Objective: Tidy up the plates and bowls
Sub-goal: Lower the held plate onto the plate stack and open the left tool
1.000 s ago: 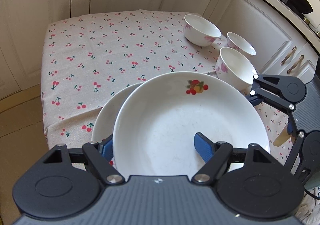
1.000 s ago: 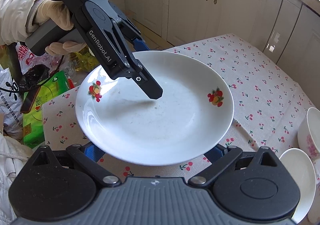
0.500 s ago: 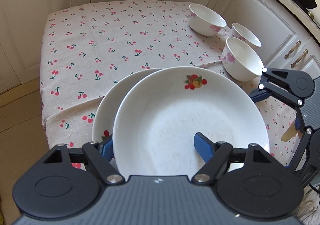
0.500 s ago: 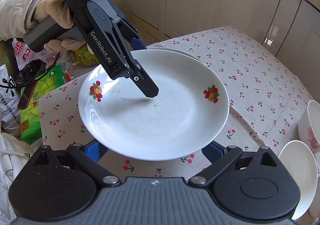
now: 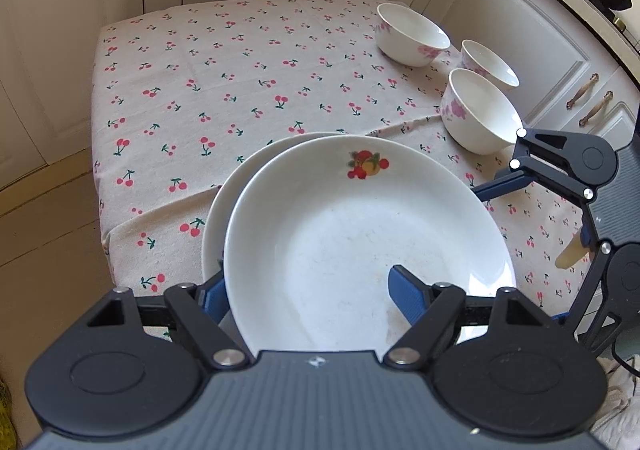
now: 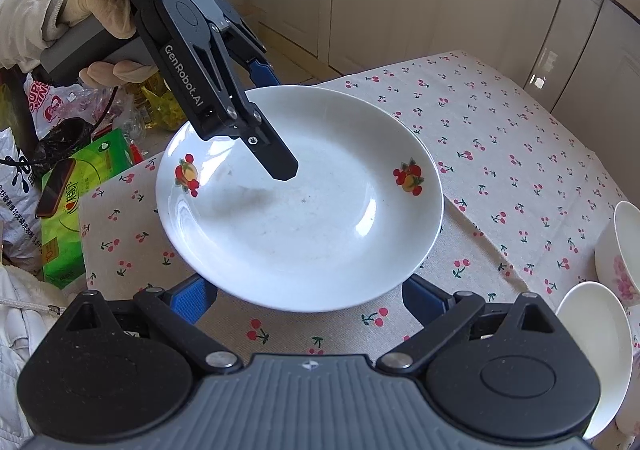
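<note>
From the left wrist view, the left gripper (image 5: pixel 308 286) is clamped on the rim of a white ceramic plate with a fruit decal (image 5: pixel 360 234), one blue pad inside the dish and the other beneath its edge. That plate sits slightly offset over a second white plate (image 5: pixel 224 210), which lies on the cherry-print tablecloth (image 5: pixel 208 90); whether the two touch I cannot tell. Three white bowls with pink flowers (image 5: pixel 476 114) stand grouped at the table's far right, and the right gripper (image 5: pixel 552 170) shows at the right edge. From the right wrist view, the right gripper (image 6: pixel 308 300) has its blue fingers (image 6: pixel 188 298) spread wide, either side of the plate's (image 6: pixel 304 218) near edge, not pinching it. A gloved hand (image 6: pixel 104 10) grips the left gripper (image 6: pixel 260 130), one finger over the dish and one behind its rim.
</note>
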`<state>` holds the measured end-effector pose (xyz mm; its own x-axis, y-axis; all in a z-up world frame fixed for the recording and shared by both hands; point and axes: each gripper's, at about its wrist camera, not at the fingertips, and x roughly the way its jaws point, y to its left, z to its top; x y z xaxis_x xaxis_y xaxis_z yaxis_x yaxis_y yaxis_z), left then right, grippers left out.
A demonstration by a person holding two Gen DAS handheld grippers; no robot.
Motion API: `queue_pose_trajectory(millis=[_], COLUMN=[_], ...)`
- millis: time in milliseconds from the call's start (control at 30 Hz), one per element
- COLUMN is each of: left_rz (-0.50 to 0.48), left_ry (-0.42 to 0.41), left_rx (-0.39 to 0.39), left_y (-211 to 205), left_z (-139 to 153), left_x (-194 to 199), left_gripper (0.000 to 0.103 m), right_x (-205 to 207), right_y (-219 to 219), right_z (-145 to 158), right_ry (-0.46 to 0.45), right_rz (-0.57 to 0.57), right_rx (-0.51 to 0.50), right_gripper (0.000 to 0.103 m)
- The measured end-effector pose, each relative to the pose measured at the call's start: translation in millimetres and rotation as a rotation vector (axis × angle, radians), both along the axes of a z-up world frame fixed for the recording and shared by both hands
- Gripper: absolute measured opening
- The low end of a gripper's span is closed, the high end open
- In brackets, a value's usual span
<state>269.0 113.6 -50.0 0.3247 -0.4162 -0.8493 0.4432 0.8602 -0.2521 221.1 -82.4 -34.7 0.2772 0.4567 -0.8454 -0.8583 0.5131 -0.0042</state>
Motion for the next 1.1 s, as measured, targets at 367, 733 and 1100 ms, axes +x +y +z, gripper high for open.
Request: queue_pose_trajectory(millis=[367, 733, 1100], left_rz=[0.037, 0.061, 0.105], left_ry=[0.005, -0.001, 0.004], left_rx=[-0.04, -0.026, 0.031], left_y=[12, 11, 10], left_z=[8, 11, 13], left_x=[-5, -10, -15], left_gripper=[0.082, 0.083, 0.084], right_x=[1, -16, -44], right_y=[7, -1, -28], right_z=[-3, 8, 14], right_ry=[-0.001, -0.066, -0.15], right_rz=[0.022, -0.01, -0.142], right_rx=[-0.012, 0.018, 0.065], right_gripper=[0.101, 0.102, 0.103])
